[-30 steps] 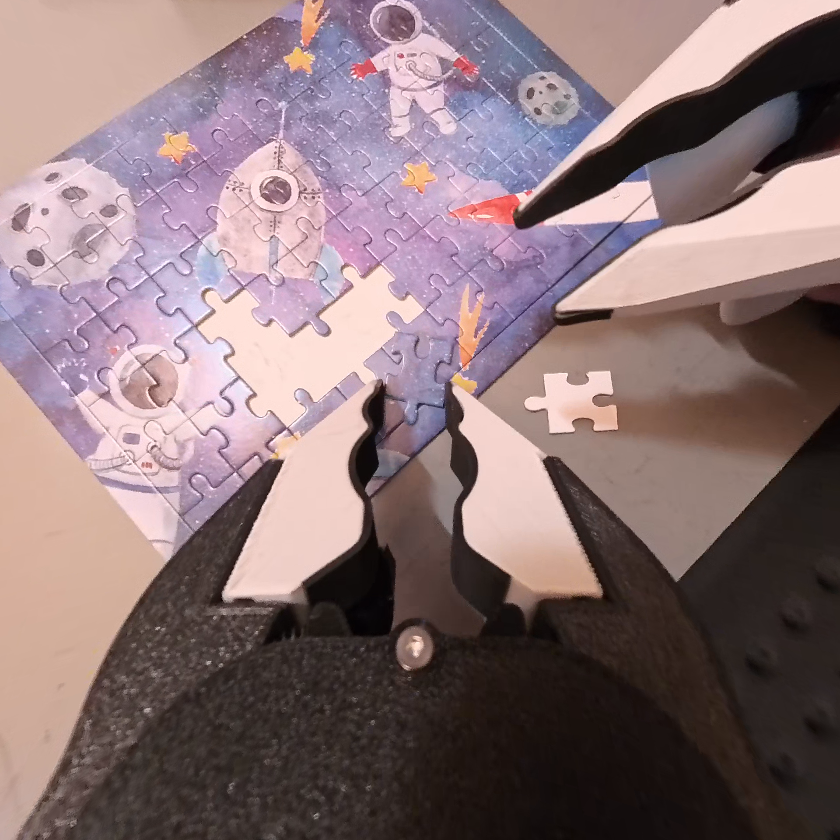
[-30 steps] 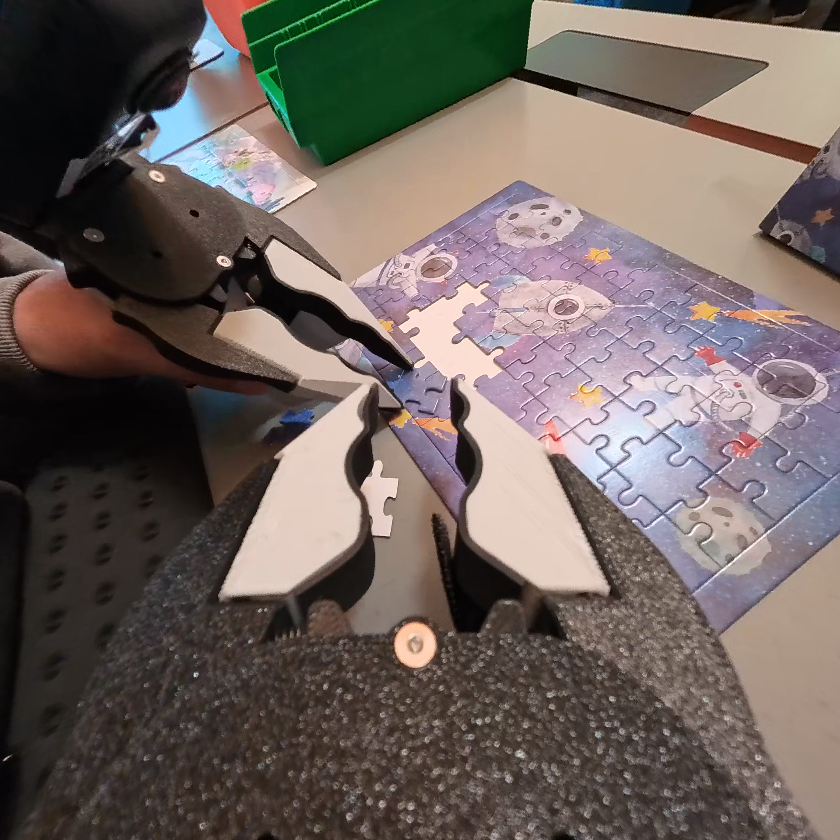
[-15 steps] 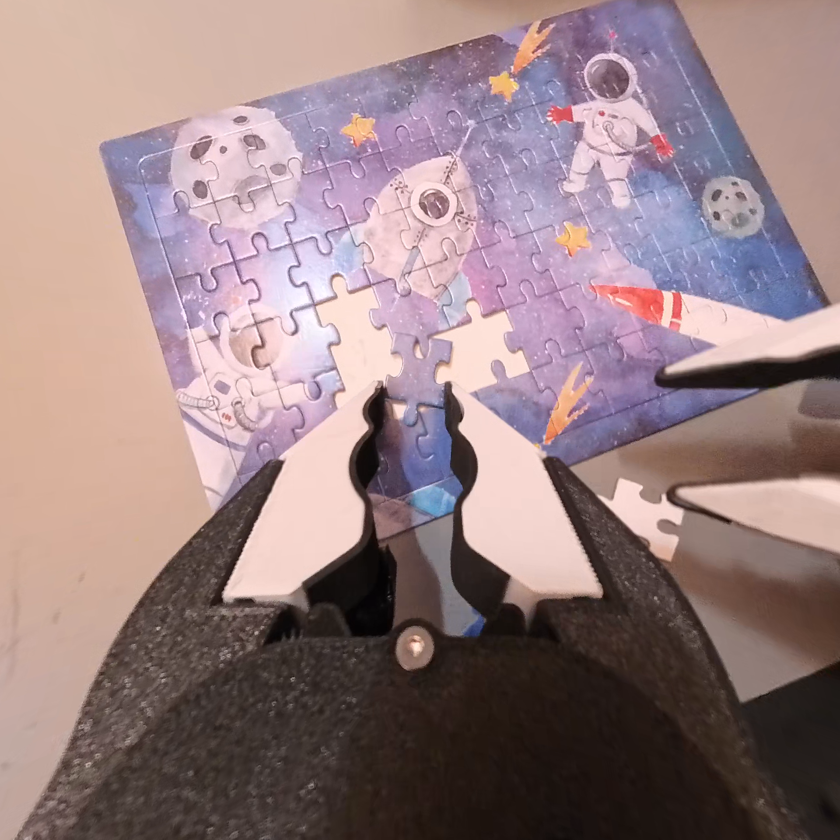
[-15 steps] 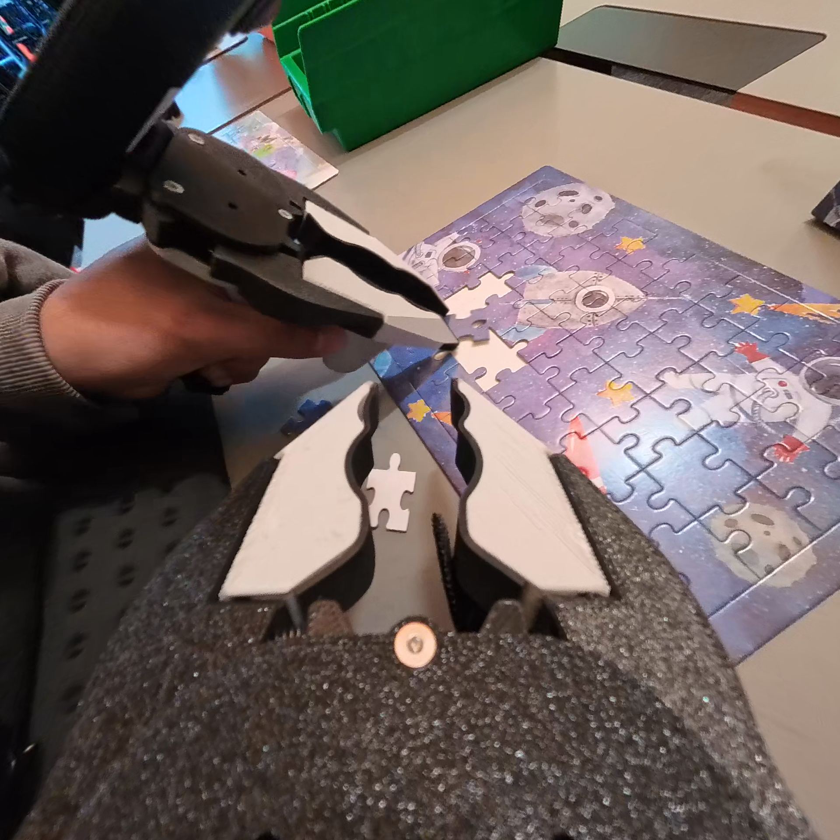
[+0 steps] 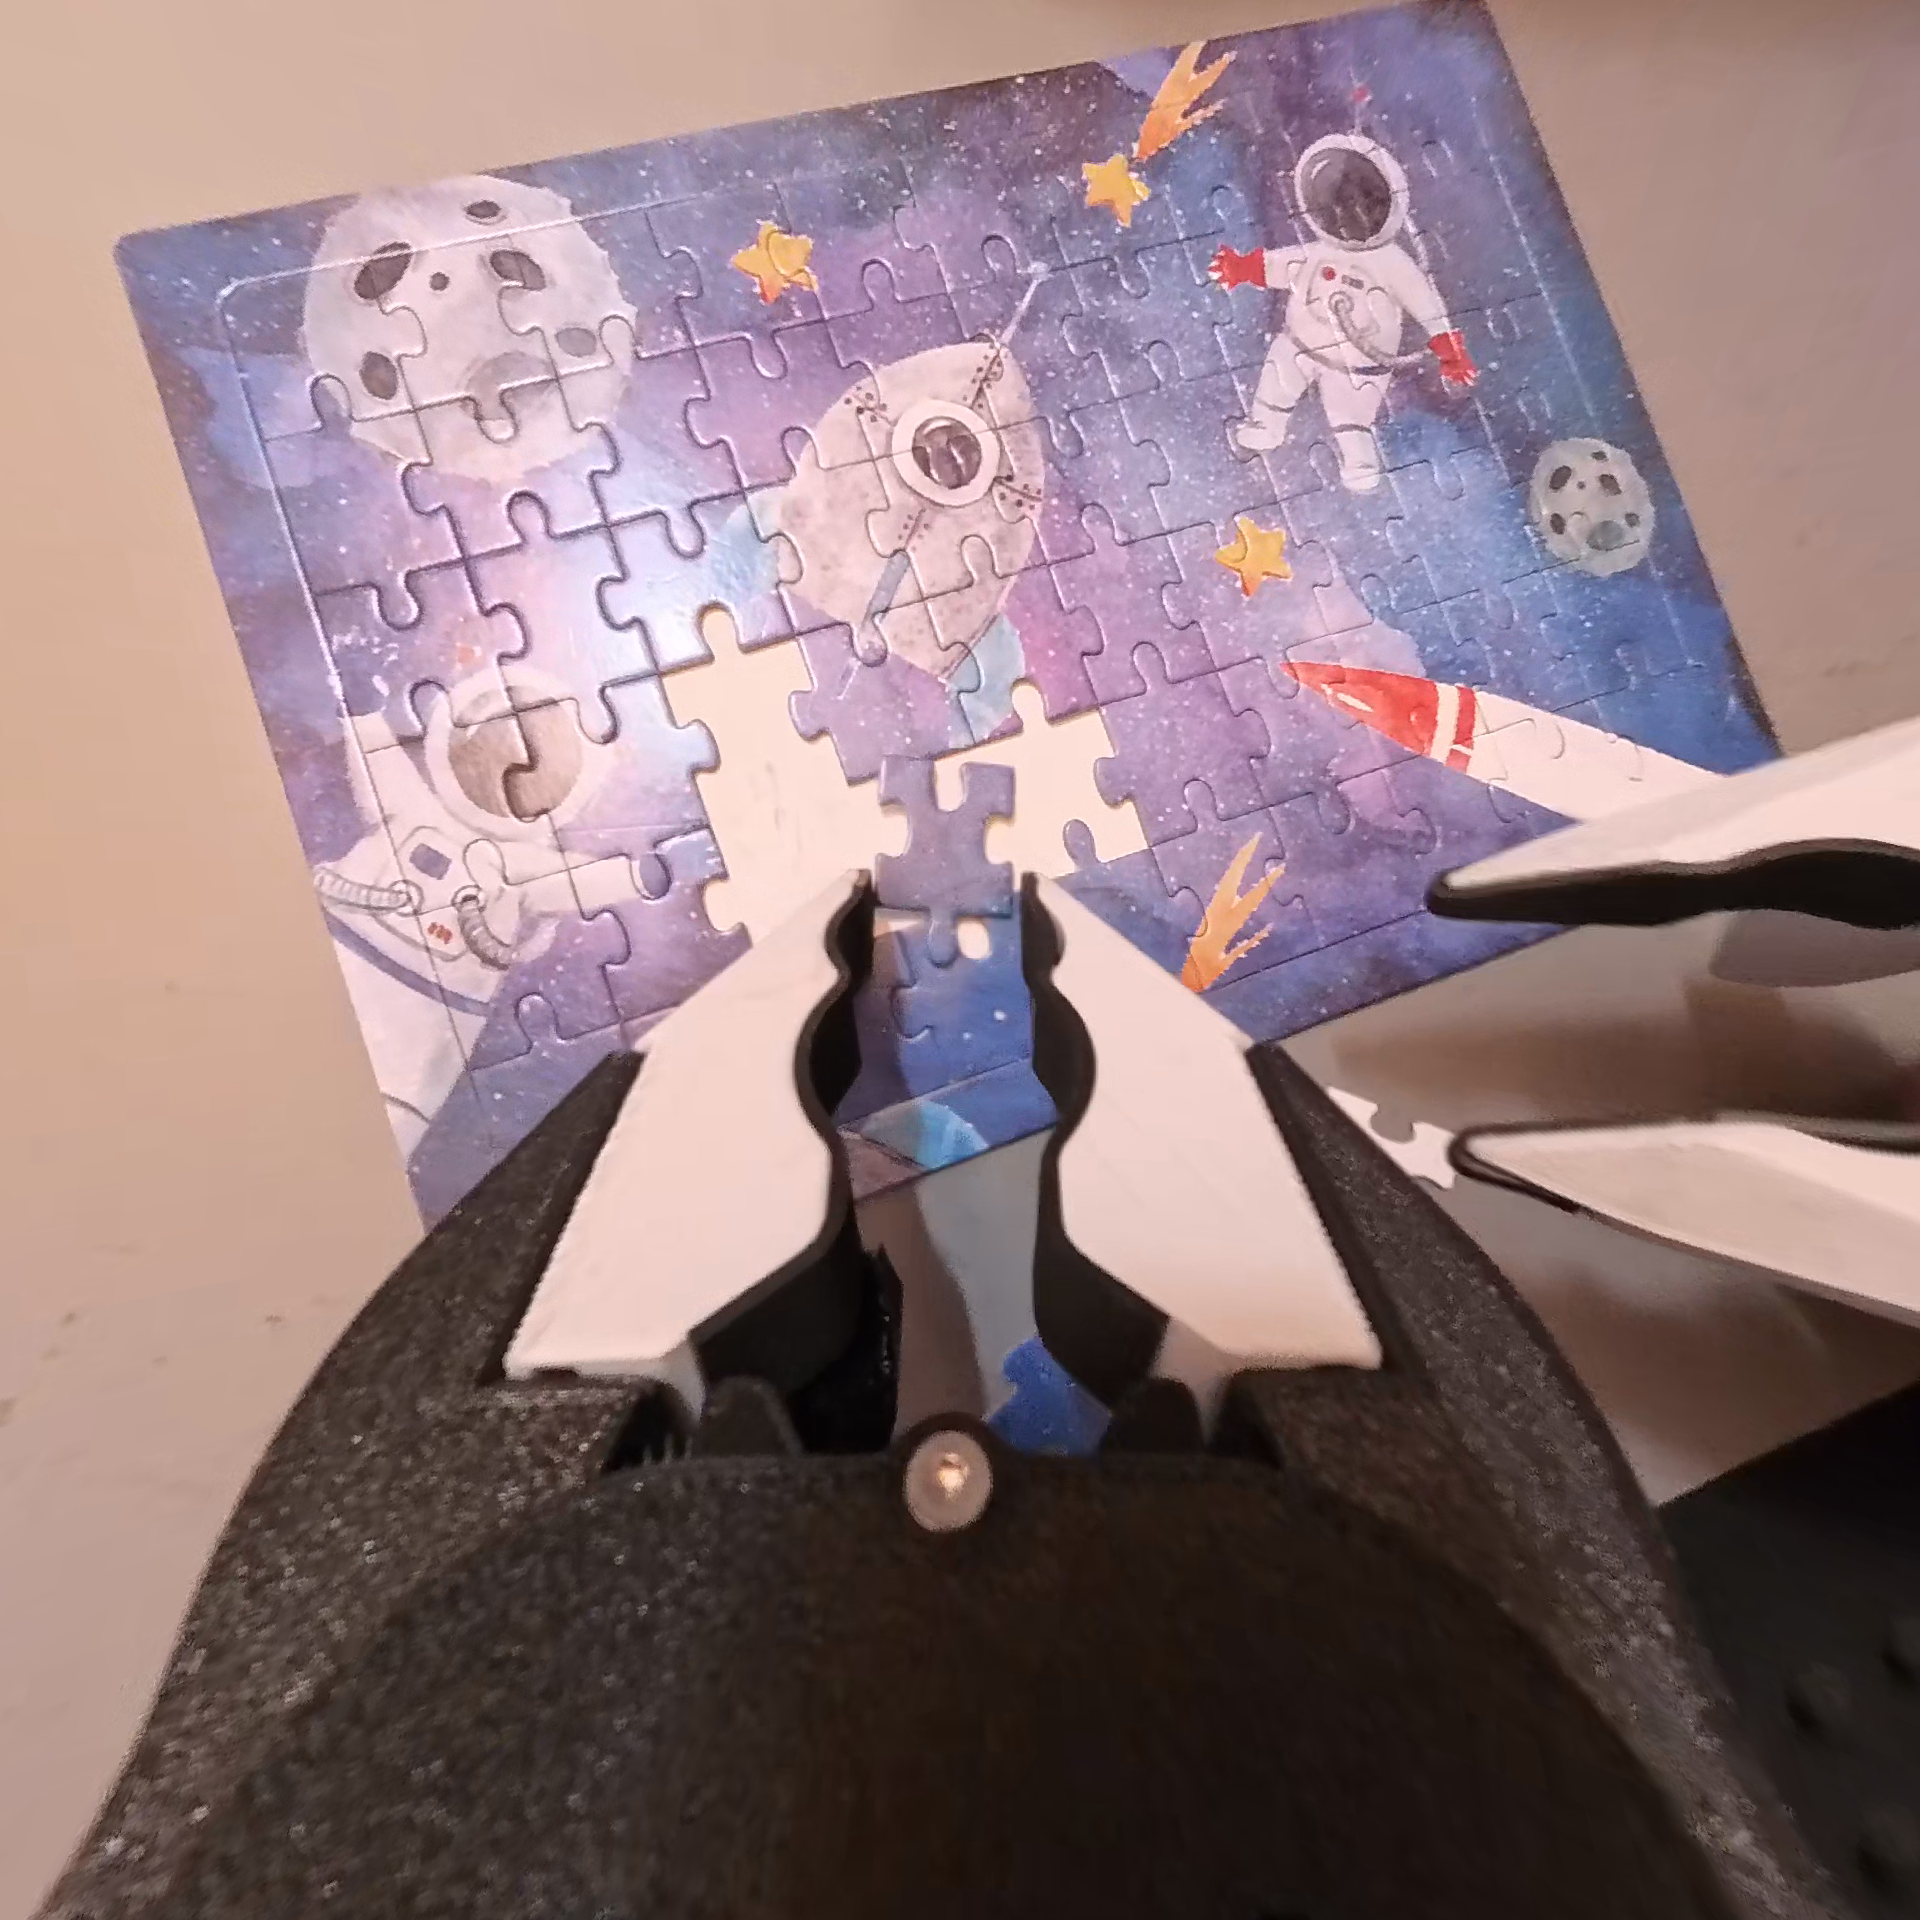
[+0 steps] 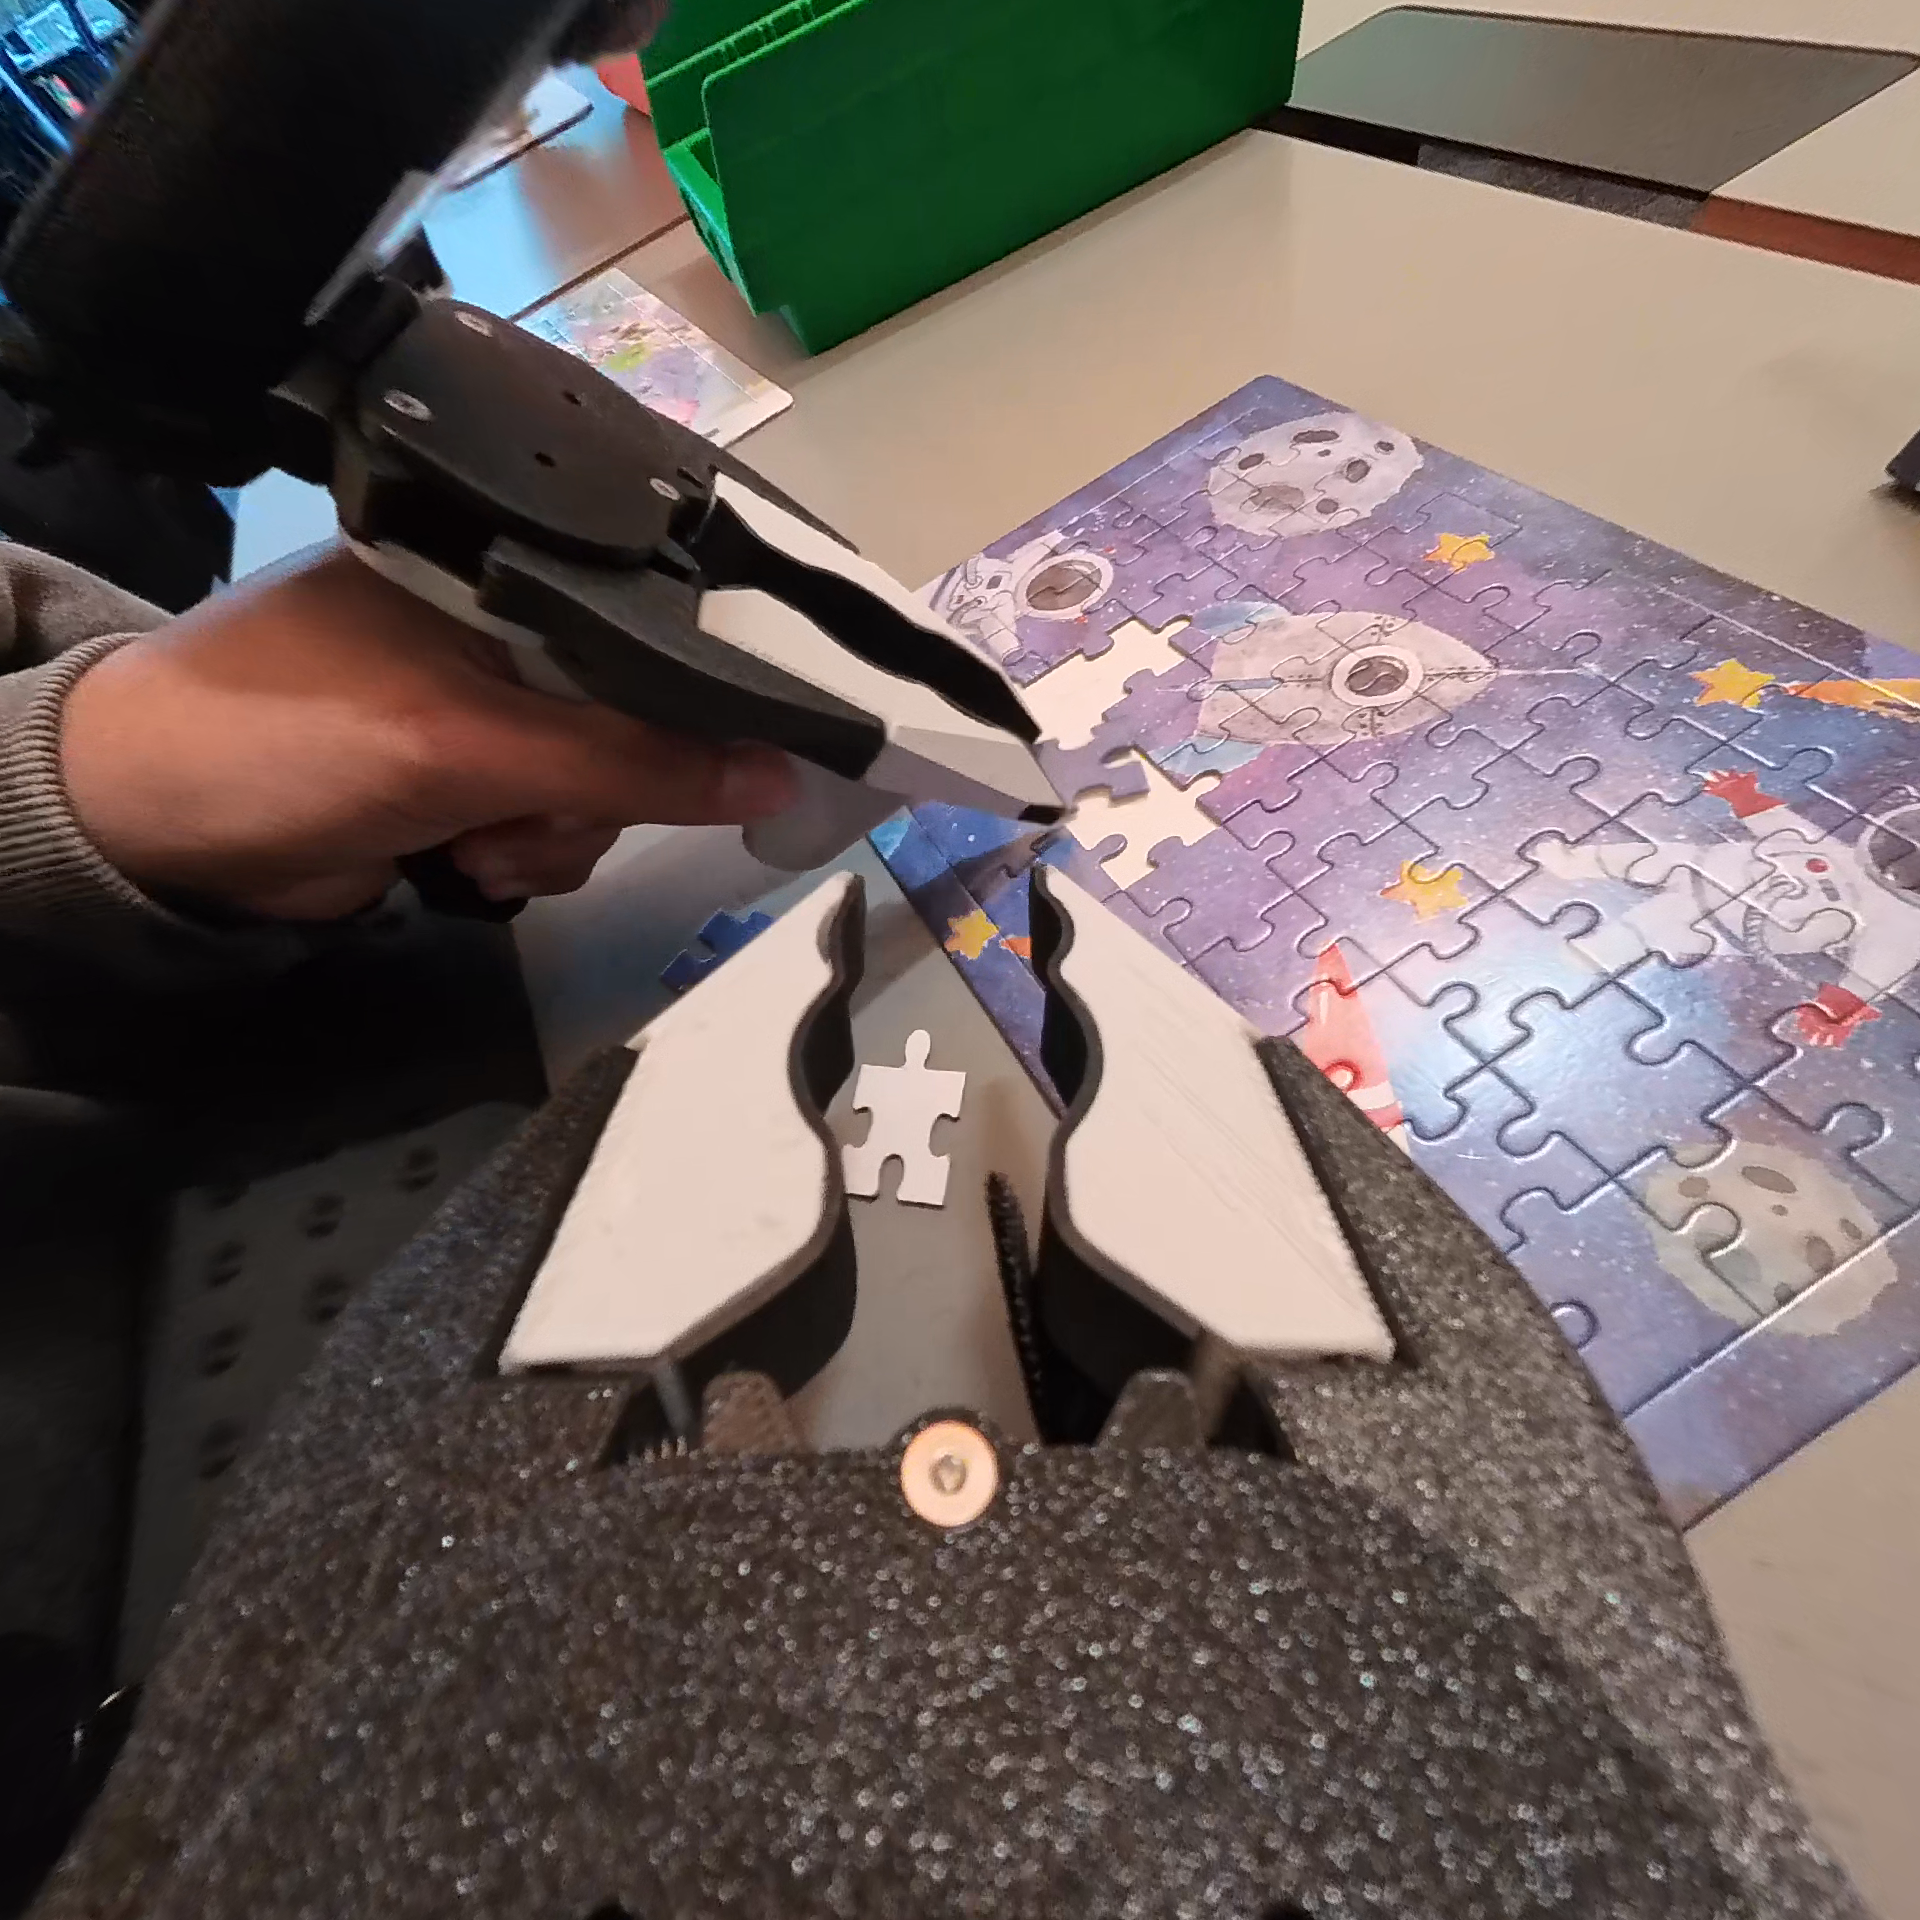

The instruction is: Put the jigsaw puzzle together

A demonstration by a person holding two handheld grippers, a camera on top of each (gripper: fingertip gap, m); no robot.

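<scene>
The space jigsaw puzzle (image 5: 1143, 520) lies flat on the beige table, also in the right wrist view (image 6: 1558, 831). It has a white gap (image 5: 769, 790) near its front edge. My left gripper (image 5: 945, 888) is shut on a purple puzzle piece (image 5: 943, 842) and holds it over the middle of that gap; it also shows in the right wrist view (image 6: 1044, 774) with the piece (image 6: 1107, 795). My right gripper (image 6: 945, 883) is open and empty above a face-down white piece (image 6: 902, 1127) beside the puzzle. It also shows in the left wrist view (image 5: 1460, 1023).
A loose blue piece (image 6: 717, 940) lies on the table under the left gripper. Green bins (image 6: 935, 156) stand at the back, with another picture card (image 6: 665, 353) to their left. A person's hand (image 6: 312, 748) holds the left gripper. A dark studded mat (image 6: 312, 1195) borders the table's near side. Across from one pair of fingers to the other is roughly 8 cm.
My left gripper has carried the purple piece from the puzzle's front edge to over the white gap. My right gripper has drawn back off the puzzle to above the white piece.
</scene>
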